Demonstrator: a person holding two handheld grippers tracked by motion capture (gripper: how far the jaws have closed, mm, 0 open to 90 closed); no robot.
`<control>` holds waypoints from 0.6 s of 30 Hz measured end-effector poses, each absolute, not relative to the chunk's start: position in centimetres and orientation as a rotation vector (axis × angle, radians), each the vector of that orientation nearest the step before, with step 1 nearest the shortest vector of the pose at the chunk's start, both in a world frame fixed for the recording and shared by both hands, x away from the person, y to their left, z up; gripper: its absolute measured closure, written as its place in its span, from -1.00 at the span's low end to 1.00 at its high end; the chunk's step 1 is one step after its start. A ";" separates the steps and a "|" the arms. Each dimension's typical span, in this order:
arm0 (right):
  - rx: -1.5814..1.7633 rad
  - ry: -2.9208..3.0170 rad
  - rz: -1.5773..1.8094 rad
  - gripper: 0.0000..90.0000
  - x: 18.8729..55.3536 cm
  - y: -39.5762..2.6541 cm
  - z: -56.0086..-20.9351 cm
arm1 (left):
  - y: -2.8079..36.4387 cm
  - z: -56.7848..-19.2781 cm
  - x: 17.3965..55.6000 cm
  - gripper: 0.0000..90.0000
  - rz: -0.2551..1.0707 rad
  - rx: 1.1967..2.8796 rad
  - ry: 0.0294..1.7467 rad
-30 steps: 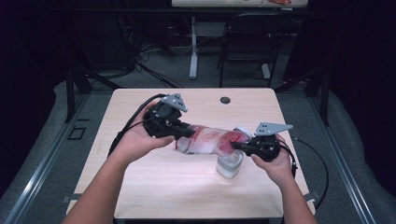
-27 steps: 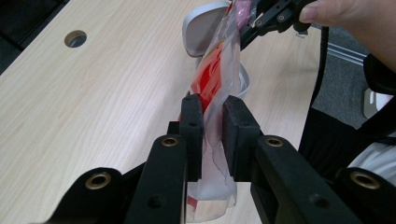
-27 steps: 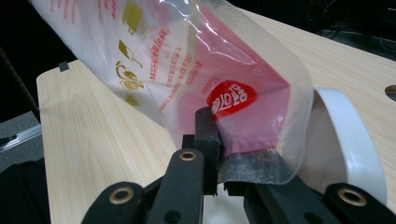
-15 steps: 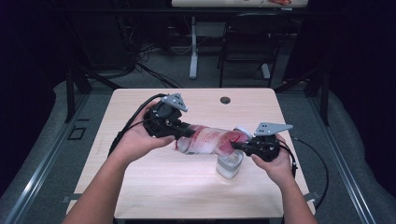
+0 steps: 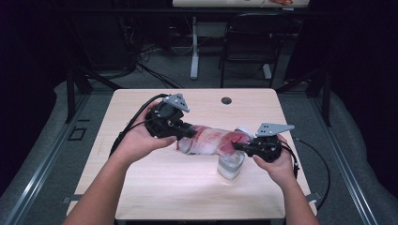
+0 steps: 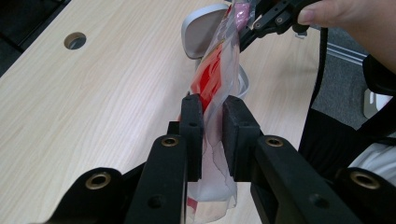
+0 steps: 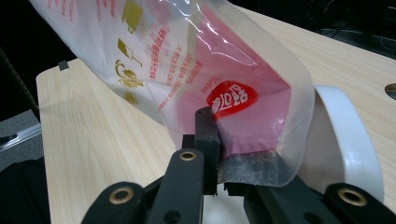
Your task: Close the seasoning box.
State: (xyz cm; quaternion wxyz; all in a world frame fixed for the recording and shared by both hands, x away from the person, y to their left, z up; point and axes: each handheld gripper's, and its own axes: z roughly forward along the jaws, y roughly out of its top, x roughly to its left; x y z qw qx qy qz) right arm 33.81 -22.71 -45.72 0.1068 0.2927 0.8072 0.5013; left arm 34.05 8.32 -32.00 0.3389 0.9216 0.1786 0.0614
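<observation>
While both forearms reach in from the near edge of the pale wooden worktop (image 5: 141, 187), a clear plastic pouch (image 5: 211, 139) with red printing hangs stretched between the two tools, held above the surface near its middle. At the left, the left hand (image 5: 136, 140) grips the left gripper (image 5: 184, 133), whose black cable (image 5: 129, 129) loops back over the wood. In the left gripper view its two black jaws are clenched on one end of the pouch (image 6: 212, 93), the film pinched flat between the pads and crumpled below them. The pouch runs rightward from there, lying roughly level. Under its right end stands a clear container (image 5: 231, 164) on the worktop, with a white lid (image 5: 244, 132) showing just behind the pouch; in the left gripper view that lid (image 6: 203, 28) appears tilted up behind the film. Farther right, the right gripper (image 5: 240, 147) is held by the right hand (image 5: 279, 164), with a grey three-cornered plate (image 5: 272, 129) on top. The right gripper view shows its jaws closed on the sealed edge of the pouch (image 7: 243, 116), beside a red heart-shaped mark, with the white lid (image 7: 345, 135) just to the side. A round hole (image 5: 226, 100) sits in the worktop near the far edge, and a dark chair (image 5: 246, 47) stands on the floor beyond.
</observation>
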 end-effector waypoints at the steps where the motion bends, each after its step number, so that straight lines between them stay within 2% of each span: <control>1: 0.862 2.377 1.476 0.94 33.8 -22.7 -45.7 | 8.3 -32.0 34.1 0.76 0.160 2.401 0.465; 18: 0.865 2.378 1.474 0.94 33.8 -22.7 -45.7 | 8.3 -32.0 34.1 0.77 0.161 2.399 0.463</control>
